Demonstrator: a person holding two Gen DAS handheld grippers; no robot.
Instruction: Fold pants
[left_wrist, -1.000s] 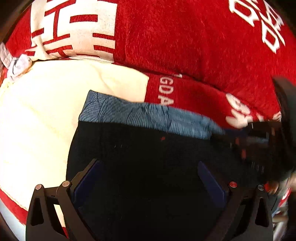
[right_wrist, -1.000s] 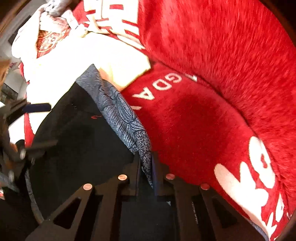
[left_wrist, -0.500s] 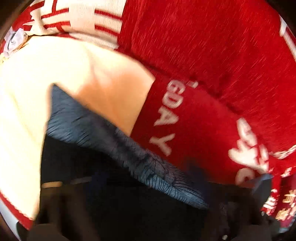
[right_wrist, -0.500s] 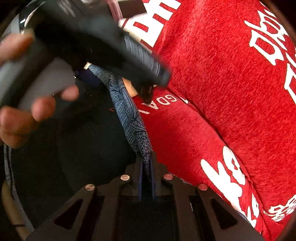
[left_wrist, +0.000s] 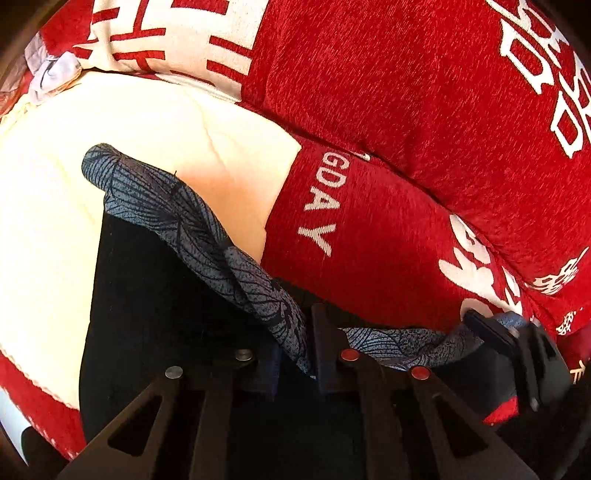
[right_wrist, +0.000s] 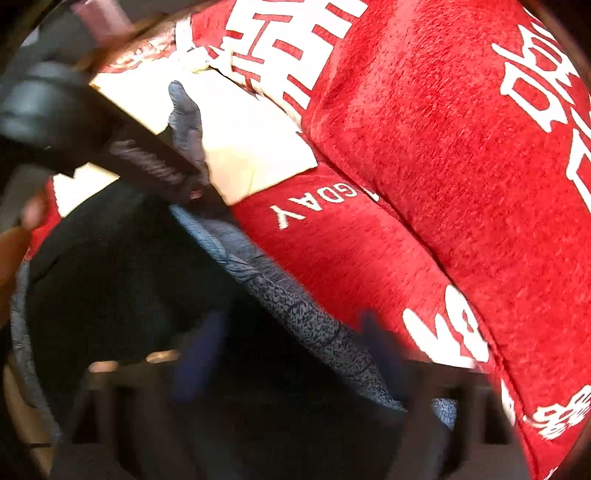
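Note:
The black pants (left_wrist: 173, 295) with a blue-grey leaf-patterned waistband (left_wrist: 192, 221) lie on a red and cream sofa cover. My left gripper (left_wrist: 295, 350) is shut on the waistband, which bunches up between its fingers. The right gripper shows in the left wrist view at the right edge (left_wrist: 517, 350), beside the waistband's other end. In the right wrist view my right gripper (right_wrist: 291, 354) is blurred, its blue pads (right_wrist: 199, 350) wide apart over the waistband (right_wrist: 295, 314) and black cloth (right_wrist: 122, 277). The left gripper (right_wrist: 155, 166) crosses the upper left of that view.
A red cushion with white characters (left_wrist: 424, 92) rises behind the pants. A cream panel of the cover (left_wrist: 147, 122) lies to the left, with red-lined white fabric (left_wrist: 177, 40) beyond it. A hand (right_wrist: 14, 240) shows at the left edge of the right wrist view.
My left gripper moved to the waistband and shut on it. My right gripper, shut on the waistband before, has opened and let it go.

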